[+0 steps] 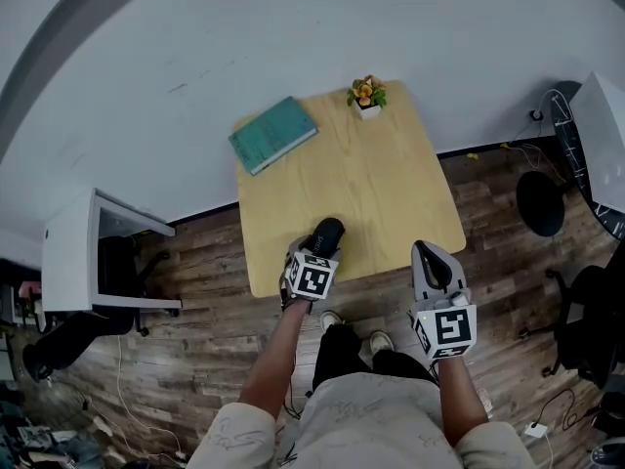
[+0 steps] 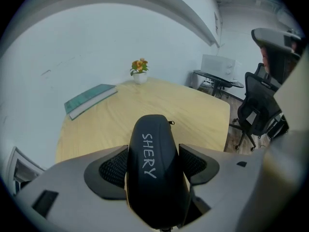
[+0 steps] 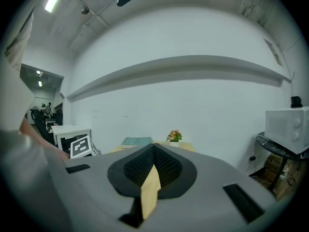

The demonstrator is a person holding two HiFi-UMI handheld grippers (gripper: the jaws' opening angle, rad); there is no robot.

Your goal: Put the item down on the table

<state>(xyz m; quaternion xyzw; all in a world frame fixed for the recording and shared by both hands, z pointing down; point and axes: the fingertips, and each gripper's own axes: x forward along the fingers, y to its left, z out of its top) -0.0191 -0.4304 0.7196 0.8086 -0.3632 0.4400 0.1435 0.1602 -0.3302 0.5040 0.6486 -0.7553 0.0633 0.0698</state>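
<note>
The book (image 1: 274, 133) lies at the far left corner of the table (image 1: 391, 193). The potted plant (image 1: 366, 96) stands at the far edge toward the right corner, well apart from it. The case (image 1: 326, 233), between the jaws of the left gripper (image 1: 314, 254), is over the near edge toward the left corner, and the right gripper (image 1: 428, 254) is at the near right corner.
</note>
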